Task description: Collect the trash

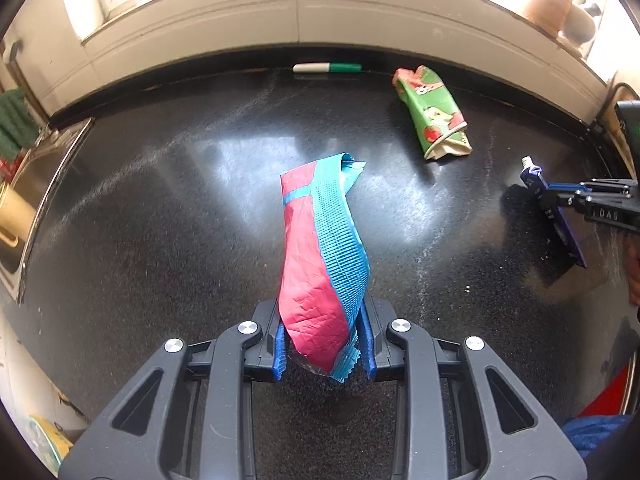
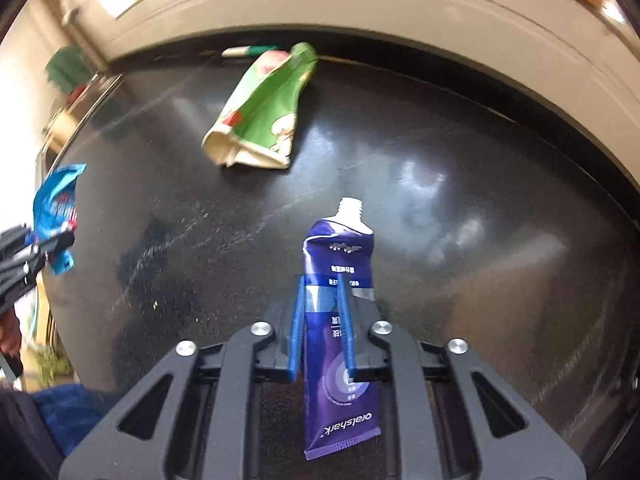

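My left gripper (image 1: 324, 316) is shut on a red and blue snack wrapper (image 1: 320, 256) and holds it above the black countertop (image 1: 160, 220). My right gripper (image 2: 322, 280) is shut on a purple toothpaste tube (image 2: 340, 264) with no cap, also held above the counter. The tube (image 1: 556, 208) and right gripper (image 1: 552, 192) show at the right edge of the left wrist view. The wrapper (image 2: 56, 208) and left gripper (image 2: 52, 244) show at the left edge of the right wrist view. A crumpled green carton (image 1: 434, 112) lies on the counter further back; it also shows in the right wrist view (image 2: 260, 112).
A green and white marker (image 1: 326, 67) lies along the back wall; it shows blurred in the right wrist view (image 2: 248, 51). A steel sink (image 1: 36, 184) with a green sponge (image 1: 14, 120) is at the left. Brown pots (image 1: 552, 0) stand on the windowsill. Blue cloth (image 1: 592, 436) sits near the front edge.
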### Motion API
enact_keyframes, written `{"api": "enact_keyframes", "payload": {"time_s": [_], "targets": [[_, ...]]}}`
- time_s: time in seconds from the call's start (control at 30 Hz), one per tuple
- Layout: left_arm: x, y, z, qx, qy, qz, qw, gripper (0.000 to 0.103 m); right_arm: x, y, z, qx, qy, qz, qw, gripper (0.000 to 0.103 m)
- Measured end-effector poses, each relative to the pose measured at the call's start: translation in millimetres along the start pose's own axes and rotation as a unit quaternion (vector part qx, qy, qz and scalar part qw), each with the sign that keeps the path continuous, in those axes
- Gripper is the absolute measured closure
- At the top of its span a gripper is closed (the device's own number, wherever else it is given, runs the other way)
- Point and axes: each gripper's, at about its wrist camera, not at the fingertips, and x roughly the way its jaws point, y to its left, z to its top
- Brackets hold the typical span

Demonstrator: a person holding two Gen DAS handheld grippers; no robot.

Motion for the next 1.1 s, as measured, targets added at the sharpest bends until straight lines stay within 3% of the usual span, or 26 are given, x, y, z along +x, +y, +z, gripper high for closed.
{"api": "enact_keyframes", "payload": {"time_s": [0.33,0.6,0.9,1.1], "targets": [[-6.7,5.2,5.3,0.006,-0.016,-0.018,0.9997,0.076,-24.7,-9.9,-20.7,0.069,-0.012,-0.017,0.997,0.096],[-17.0,22.0,-1.0,-0.013,-0.024,-0.015,0.9995,0.076,-42.9,29.9,-4.1,0.046,-0.034,0.009,0.998,0.096],[-48.5,95.5,-47.2,-0.105,-0.036,0.035,0.9932,0.076,-29.1,177.9,31.6,-0.083,-0.022,0.105,0.991,0.096],[-72.1,157.6,-113.0,-0.199,-0.023,0.085,0.9760,0.076,-13.9,313.3,26.2,-0.198,0.016,0.179,0.964,0.096]]}}
